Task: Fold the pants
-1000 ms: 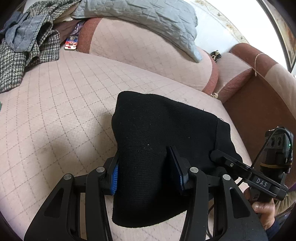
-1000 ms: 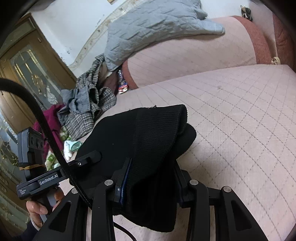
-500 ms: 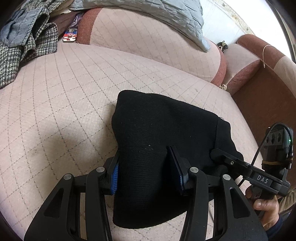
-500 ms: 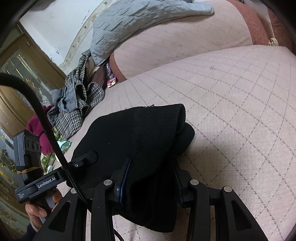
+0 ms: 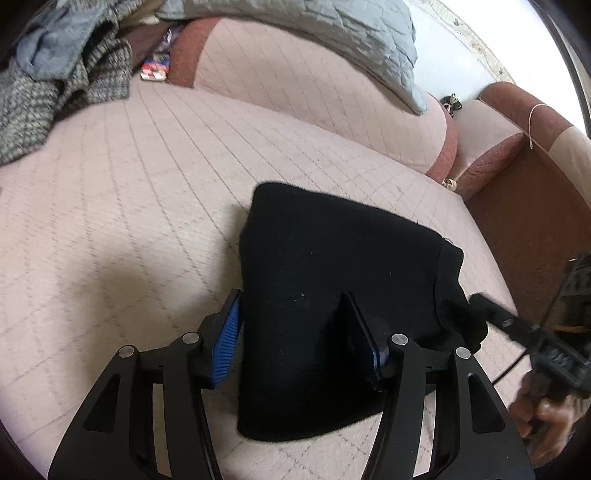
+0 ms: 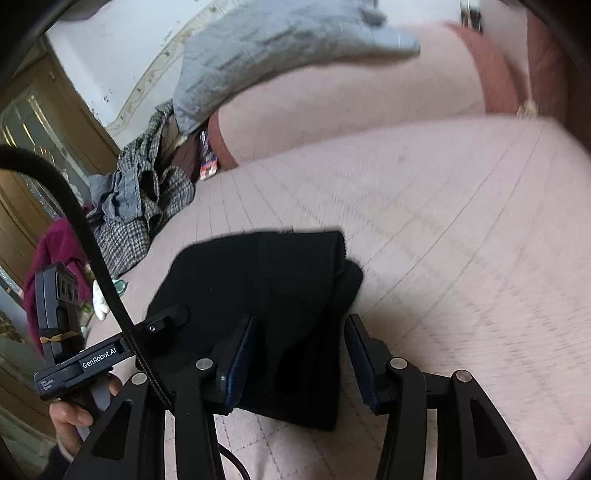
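The black pants lie folded into a thick bundle on the pink quilted cushion. My left gripper straddles the bundle's near left part; its jaws are opening, and the blue left pad stands just off the fabric edge. My right gripper straddles the near right end of the pants; its jaws are opening too, with a gap between the right pad and the cloth. A hand holds each gripper.
A grey quilted blanket drapes over the backrest. A pile of checked and blue clothes lies at the far left of the seat. A brown armrest closes the right end. A wooden door stands beyond the sofa.
Both grippers' jaws have spread wider and their pads have come off the black fabric. The pants stay where they lay on the cushion. The right wrist view is now blurred by motion.
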Motion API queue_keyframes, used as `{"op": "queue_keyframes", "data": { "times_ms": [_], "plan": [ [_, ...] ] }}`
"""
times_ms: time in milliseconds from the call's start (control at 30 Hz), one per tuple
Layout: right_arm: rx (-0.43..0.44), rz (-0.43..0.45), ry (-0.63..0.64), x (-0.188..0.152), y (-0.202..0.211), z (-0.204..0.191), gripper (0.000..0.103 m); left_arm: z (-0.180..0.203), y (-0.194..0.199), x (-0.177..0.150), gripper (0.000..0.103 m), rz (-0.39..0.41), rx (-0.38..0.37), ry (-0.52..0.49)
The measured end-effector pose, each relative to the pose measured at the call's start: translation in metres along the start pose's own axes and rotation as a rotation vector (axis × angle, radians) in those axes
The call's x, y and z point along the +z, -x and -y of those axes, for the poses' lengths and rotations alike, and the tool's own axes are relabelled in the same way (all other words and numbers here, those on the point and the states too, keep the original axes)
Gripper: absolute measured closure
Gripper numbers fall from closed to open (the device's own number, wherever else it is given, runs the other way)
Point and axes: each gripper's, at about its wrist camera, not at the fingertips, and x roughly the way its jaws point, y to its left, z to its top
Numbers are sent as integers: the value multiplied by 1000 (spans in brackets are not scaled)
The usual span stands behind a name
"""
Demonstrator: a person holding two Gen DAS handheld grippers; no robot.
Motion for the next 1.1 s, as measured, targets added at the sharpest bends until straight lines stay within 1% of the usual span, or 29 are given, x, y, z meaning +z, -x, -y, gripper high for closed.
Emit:
{"op": "queue_keyframes", "data": {
  "times_ms": [67,133,200,267,367,467,533,600,733,833,900,967,1100],
  "plan": [
    [0,33,18,3,14,-4,56,2,11,-1,47,32,23,-16],
    [20,51,43,6,23,-13,56,4,19,-1,47,64,26,-24],
    [46,42,81,9,23,-25,56,6,23,-2,47,79,15,-19],
    [43,25,108,8,16,-34,56,8,21,-4,47,71,21,-25],
    [-6,-9,156,3,1,-43,56,14,12,-6,47,55,63,-55],
    [-91,-25,221,-8,-9,-49,56,16,7,-8,47,46,80,-61],
    [-117,-28,242,-16,-12,-51,55,15,4,-9,47,36,88,-59],
    [-127,-25,248,-24,-13,-50,54,15,-2,-12,47,18,96,-58],
    [-134,-5,271,-30,-17,-48,53,19,-4,-14,46,29,112,-66],
    [-124,-4,252,-28,-15,-46,53,20,-3,-16,46,37,121,-68],
    [-120,-13,235,-27,-11,-47,53,19,-1,-16,46,38,120,-54],
    [-101,-1,220,-25,-3,-49,53,20,3,-18,46,40,125,-53],
    [-94,18,223,-28,11,-57,53,29,12,-24,46,52,172,-92]
  ]
}}
